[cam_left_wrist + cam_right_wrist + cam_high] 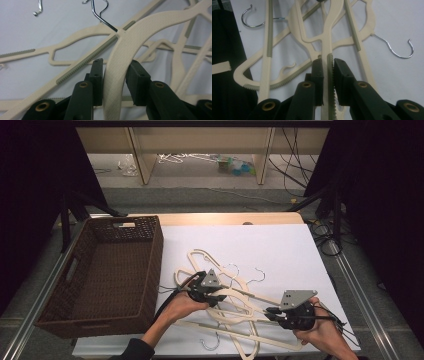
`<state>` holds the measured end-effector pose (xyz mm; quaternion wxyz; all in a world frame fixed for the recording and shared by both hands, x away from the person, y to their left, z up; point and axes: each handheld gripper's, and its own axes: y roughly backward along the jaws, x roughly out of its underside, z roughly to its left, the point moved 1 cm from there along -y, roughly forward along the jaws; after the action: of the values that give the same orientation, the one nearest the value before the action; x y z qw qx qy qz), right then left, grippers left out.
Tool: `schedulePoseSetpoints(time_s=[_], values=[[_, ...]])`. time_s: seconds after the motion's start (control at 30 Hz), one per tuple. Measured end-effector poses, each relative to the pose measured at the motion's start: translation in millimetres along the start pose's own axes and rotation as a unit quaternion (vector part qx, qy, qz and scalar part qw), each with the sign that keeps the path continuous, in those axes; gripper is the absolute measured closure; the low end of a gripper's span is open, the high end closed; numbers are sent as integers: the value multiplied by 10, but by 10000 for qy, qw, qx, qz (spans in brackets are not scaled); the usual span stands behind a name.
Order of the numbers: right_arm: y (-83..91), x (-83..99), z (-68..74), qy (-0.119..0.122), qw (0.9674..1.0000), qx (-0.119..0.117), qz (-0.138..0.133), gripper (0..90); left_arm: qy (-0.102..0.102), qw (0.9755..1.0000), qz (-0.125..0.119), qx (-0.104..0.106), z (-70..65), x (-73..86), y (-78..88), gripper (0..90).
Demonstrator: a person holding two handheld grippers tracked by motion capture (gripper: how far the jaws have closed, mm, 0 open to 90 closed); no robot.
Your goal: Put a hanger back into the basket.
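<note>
A tangled pile of cream plastic hangers with metal hooks lies on the white table cover. At the pile's left side, my left gripper is shut on the broad curved arm of one hanger, both pads pressing it; the left gripper view shows this left gripper close up. My right gripper is at the pile's right side. In its own view the right gripper is shut on the thin toothed bar of a hanger.
A dark brown wicker basket stands to the left of the pile, against the cover's edge. Loose wire hooks stick out around the pile, one near the table's front edge. Table legs and cables stand beyond the far edge.
</note>
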<state>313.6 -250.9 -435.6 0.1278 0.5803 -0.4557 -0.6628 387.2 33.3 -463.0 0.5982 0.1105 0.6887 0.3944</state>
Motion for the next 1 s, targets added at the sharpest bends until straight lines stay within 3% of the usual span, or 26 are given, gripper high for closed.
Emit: schedulePoseSetpoints(time_s=[0.17,0.23,0.4,0.47,0.53,0.63,0.7,0.83,0.87,0.9,0.97,1.0], values=[[37,31,-51,39,9998,-171,-116,792,-244,9995,-93,149,-64,-109,258,705],[59,33,-63,23,9996,-181,-237,749,-247,9993,-200,213,-113,-142,349,720],[135,6,-87,-96,9986,-25,-513,608,-375,9983,-312,316,-227,-211,528,763],[182,-31,-87,-397,9965,79,-732,541,-334,9982,-368,345,-251,-237,570,771],[230,-68,-83,-444,9956,178,-810,510,-339,9979,-415,355,-274,-256,597,778],[274,-96,-93,-575,9923,373,-1036,462,-293,9980,-435,359,-295,-286,621,795],[302,-100,-121,-776,9877,514,-1254,415,-340,9978,-434,368,-300,-300,630,814],[357,-66,-180,-1175,9792,601,-1540,395,-184,9980,-480,371,-304,-312,635,855],[367,-58,-191,-1224,9777,666,-1569,382,-271,9986,-387,220,-282,-316,646,849],[379,-46,-212,-1303,9751,686,-1659,377,-203,9989,-397,157,-268,-316,653,850],[391,-28,-220,-1419,9738,654,-1653,377,-17,9988,-444,195,-225,-312,687,855],[396,-19,-223,-1448,9740,629,-1625,377,-19,9991,-391,163,-214,-313,703,854]])
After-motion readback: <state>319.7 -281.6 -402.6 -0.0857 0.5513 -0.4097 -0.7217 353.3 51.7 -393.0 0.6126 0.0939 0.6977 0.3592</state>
